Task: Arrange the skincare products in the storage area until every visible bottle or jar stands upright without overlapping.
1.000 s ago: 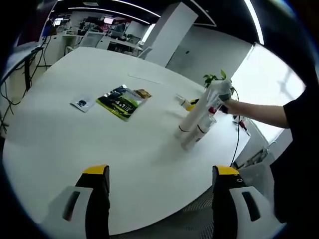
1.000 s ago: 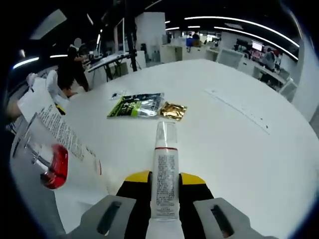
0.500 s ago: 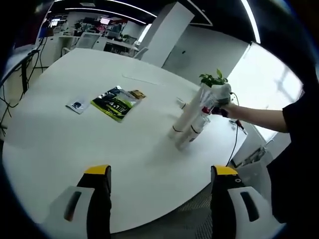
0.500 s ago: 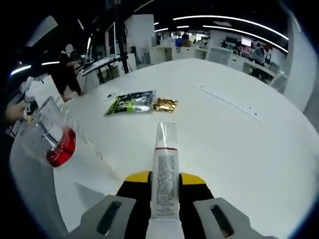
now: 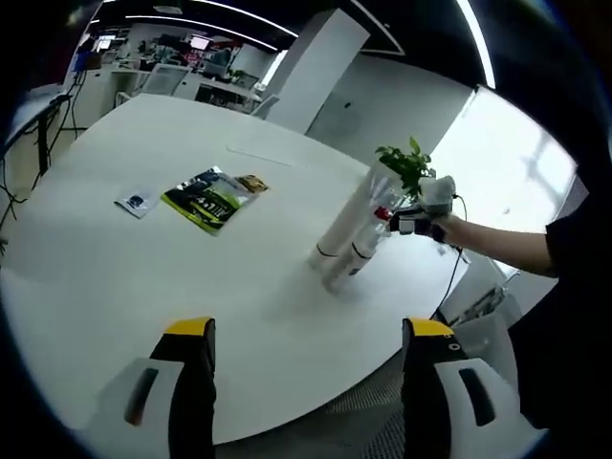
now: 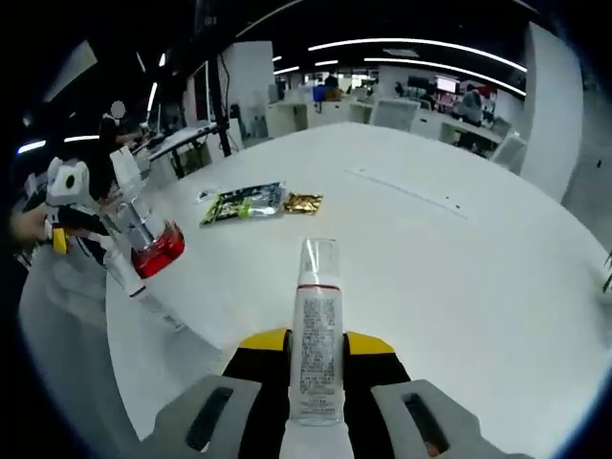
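While the right gripper (image 6: 316, 346) is clamped on a white tube (image 6: 316, 335) with a clear cap and a red ring below the cap, the tube points forward along the jaws over a large white round table (image 6: 459, 277). Farther out on the table in the right gripper view lie a green packet (image 6: 241, 203) and, just beside it, a small gold packet (image 6: 303, 202). At the left of that view stands a clear bottle with red liquid (image 6: 145, 237), close to the table edge, with the left gripper (image 6: 65, 191) coming in beside it. Seen from the left gripper view, the left gripper (image 5: 304, 335) has its jaws wide apart with nothing between them, held above the near edge of the table (image 5: 143, 277). Across the table stands a cluster of tall pale bottles (image 5: 349, 239), leaning a little, and the right gripper (image 5: 419, 206) reaches them on a person's arm. A potted plant (image 5: 404, 163) rises behind the cluster. The green packet (image 5: 206, 198) and a small white card (image 5: 135, 203) lie well apart from the bottles.
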`<state>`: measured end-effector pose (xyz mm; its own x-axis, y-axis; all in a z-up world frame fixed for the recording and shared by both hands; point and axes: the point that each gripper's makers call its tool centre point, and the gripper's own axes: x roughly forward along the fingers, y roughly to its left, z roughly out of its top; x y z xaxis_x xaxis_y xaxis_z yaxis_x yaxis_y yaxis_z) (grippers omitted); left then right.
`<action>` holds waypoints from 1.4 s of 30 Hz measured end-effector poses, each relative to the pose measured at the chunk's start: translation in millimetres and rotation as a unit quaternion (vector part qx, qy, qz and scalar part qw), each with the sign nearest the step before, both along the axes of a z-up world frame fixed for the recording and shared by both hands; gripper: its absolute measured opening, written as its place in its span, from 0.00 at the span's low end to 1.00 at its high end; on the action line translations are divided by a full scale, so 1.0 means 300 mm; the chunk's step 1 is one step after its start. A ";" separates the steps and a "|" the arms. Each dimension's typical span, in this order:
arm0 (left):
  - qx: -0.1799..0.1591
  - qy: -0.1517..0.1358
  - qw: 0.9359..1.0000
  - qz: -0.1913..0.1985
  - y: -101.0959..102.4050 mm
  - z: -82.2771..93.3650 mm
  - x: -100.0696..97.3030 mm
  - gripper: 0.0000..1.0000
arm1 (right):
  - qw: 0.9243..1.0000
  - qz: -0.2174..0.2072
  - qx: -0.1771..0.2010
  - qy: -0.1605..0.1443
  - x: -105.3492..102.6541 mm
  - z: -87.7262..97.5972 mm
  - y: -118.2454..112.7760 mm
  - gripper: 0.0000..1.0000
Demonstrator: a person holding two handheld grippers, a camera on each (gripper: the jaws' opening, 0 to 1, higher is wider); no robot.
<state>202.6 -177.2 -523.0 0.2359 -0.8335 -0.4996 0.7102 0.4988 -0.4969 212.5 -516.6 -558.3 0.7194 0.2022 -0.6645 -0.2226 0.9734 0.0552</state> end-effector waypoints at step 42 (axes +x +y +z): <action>-0.002 -0.066 0.997 -0.041 -0.051 0.031 -0.037 0.85 | 0.970 -0.145 0.142 -0.131 -0.275 0.208 0.146 0.10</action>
<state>191.5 -192.5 -513.7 0.2307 -0.8544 -0.4656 0.8078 0.4349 -0.3978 129.9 -472.6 -495.8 0.9100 0.1147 -0.3984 0.0152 0.9511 0.3085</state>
